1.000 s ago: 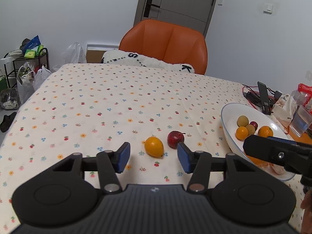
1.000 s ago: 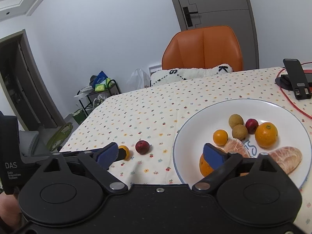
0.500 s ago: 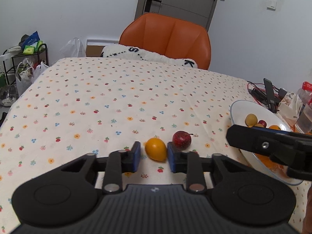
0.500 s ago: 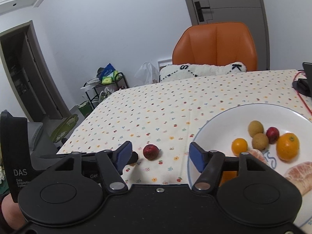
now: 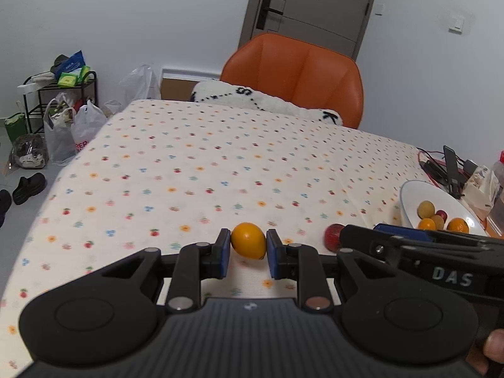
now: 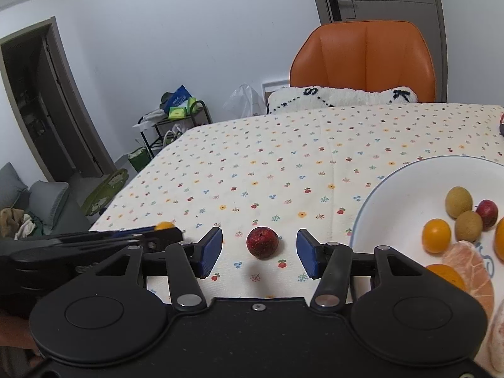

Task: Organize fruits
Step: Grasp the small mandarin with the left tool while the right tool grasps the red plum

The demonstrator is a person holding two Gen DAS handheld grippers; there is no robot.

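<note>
A small orange fruit [image 5: 248, 240] sits on the flowered tablecloth, pinched between the blue pads of my left gripper [image 5: 248, 252], which is shut on it. A dark red fruit [image 6: 262, 242] lies on the cloth between the spread fingers of my right gripper [image 6: 259, 253], which is open and not touching it. In the left wrist view the red fruit [image 5: 332, 236] peeks out behind the right gripper's finger. The white plate [image 6: 397, 195] at the right holds several fruits: small oranges, two brown-green ones, a red one and peeled citrus.
An orange chair [image 5: 293, 75] with a white cushion [image 5: 267, 102] stands at the table's far edge. Cables, a phone stand [image 5: 452, 170] and packets crowd the table's right end behind the plate [image 5: 412, 197]. A rack and bags [image 5: 60, 119] stand on the floor at left.
My left gripper moved forward and shut on the orange fruit. My right gripper swung left from over the plate and now straddles the red fruit, still open.
</note>
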